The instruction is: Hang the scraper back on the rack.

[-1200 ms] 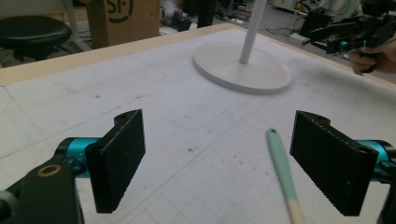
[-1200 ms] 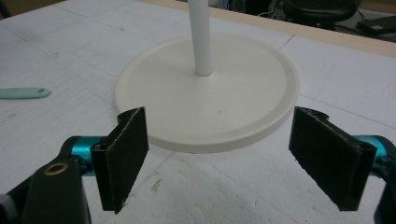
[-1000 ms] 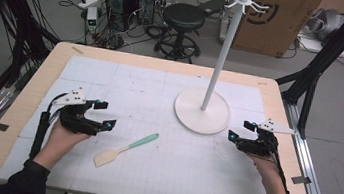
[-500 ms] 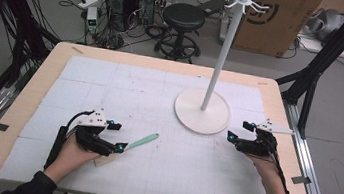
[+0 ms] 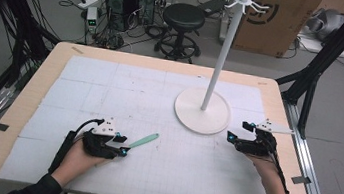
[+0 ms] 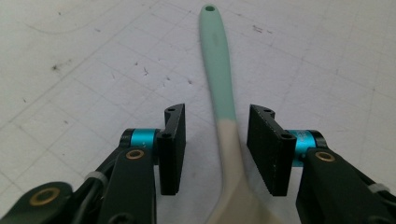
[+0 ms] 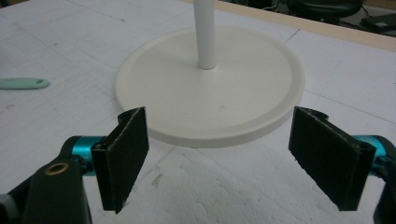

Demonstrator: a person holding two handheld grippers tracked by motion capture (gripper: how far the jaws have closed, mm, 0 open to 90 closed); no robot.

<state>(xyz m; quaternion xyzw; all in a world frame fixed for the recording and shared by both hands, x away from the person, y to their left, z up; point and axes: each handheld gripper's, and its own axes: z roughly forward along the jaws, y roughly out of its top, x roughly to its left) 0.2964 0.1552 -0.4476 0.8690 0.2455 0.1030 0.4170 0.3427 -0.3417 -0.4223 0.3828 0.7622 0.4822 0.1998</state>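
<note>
- A spatula point(image 6: 223, 107), with a mint green handle and a cream blade end, is lying flat on the white gridded mat point(image 5: 159, 105) near the table's front left, its handle pointing away toward the middle.
- I am holding my left claw point(image 6: 215, 149) low around the spatula, where green meets cream; my jaws are standing apart on either side of it with a gap on each side, not gripping.
- My left hand point(image 5: 76, 157) is resting on the mat behind that claw.
- I am holding my right claw point(image 7: 217, 156) spread wide and holding nothing, near the table's right edge.
- It is facing the round white base of a tall stand point(image 5: 202, 111), just beside the rim but apart from it.
- The stand's thin pole is rising to a ring of small hooks.
</note>
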